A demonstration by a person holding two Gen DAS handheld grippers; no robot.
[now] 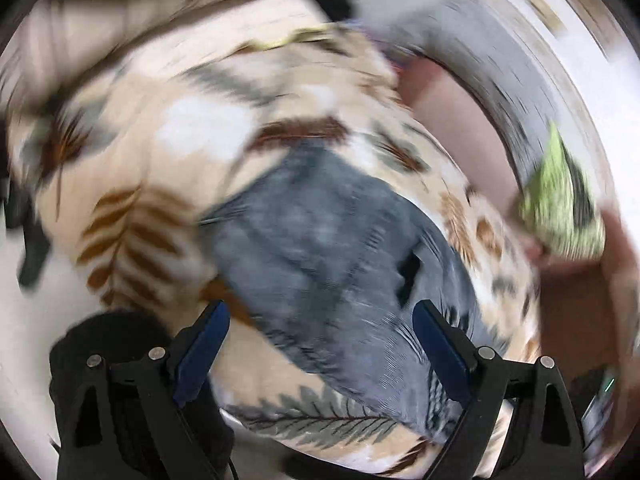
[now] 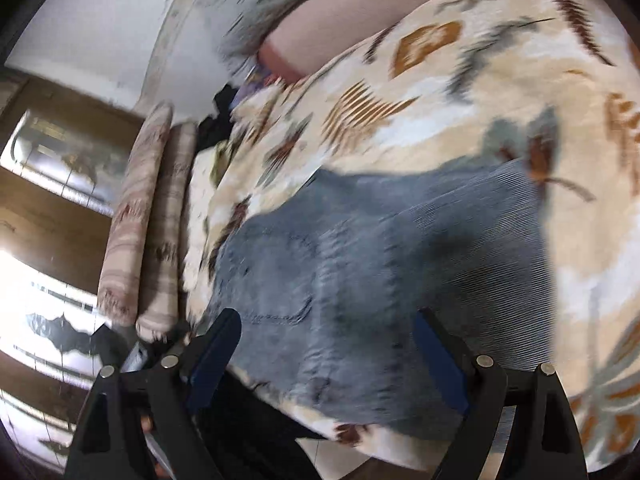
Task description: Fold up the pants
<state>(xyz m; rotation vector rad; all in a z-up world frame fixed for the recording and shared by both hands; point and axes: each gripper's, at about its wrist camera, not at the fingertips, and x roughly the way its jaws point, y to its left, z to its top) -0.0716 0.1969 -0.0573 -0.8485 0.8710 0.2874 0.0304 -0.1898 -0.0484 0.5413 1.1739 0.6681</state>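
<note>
Denim pants (image 2: 360,280) on bed blanket (image 2: 460,92): I judge soft, heavyish, grippy. I'd pinch thick hem, 6 o'clock. Left gripper (image 1: 320,344), right gripper (image 2: 328,356) both spread, empty.

Motion blur smears the pants (image 1: 320,240) and the bedspread (image 1: 160,160) — seams and folds unreadable.

Both claws are wide open and empty: left claw (image 1: 320,348) angled down, right claw (image 2: 326,354) angled down too, blue pads facing each other.
</note>
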